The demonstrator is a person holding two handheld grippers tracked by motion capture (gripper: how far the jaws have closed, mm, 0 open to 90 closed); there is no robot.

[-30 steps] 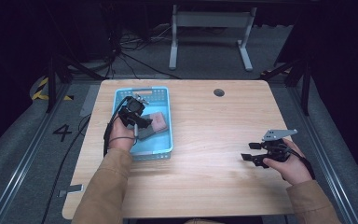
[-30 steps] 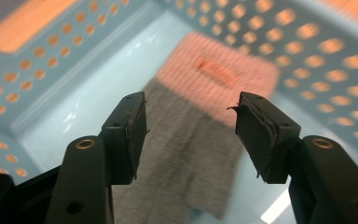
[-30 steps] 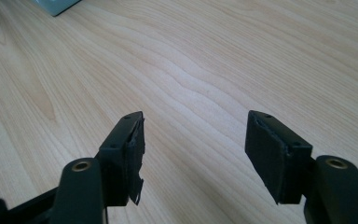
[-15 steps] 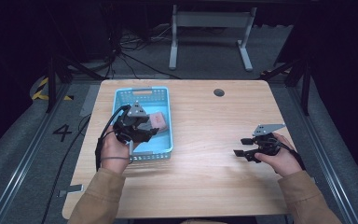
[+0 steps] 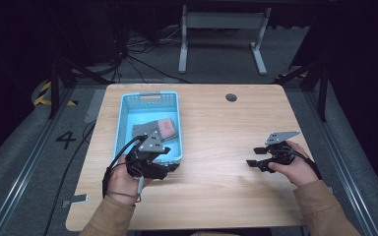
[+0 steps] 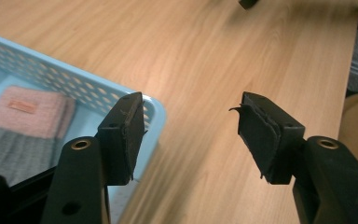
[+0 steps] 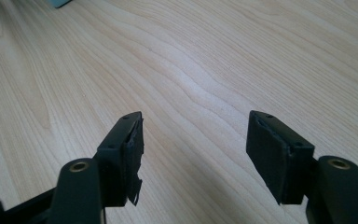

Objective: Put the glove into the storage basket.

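Here the left gripper (image 5: 170, 166), jaws apart and empty, sits beside the blue basket (image 5: 123, 123) holding folded cloths (image 5: 150, 130).

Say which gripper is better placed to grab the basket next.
Left, probably. The left gripper sits open at the near corner of the blue basket, its rim beside one jaw. The right gripper, also open, is across bare table.
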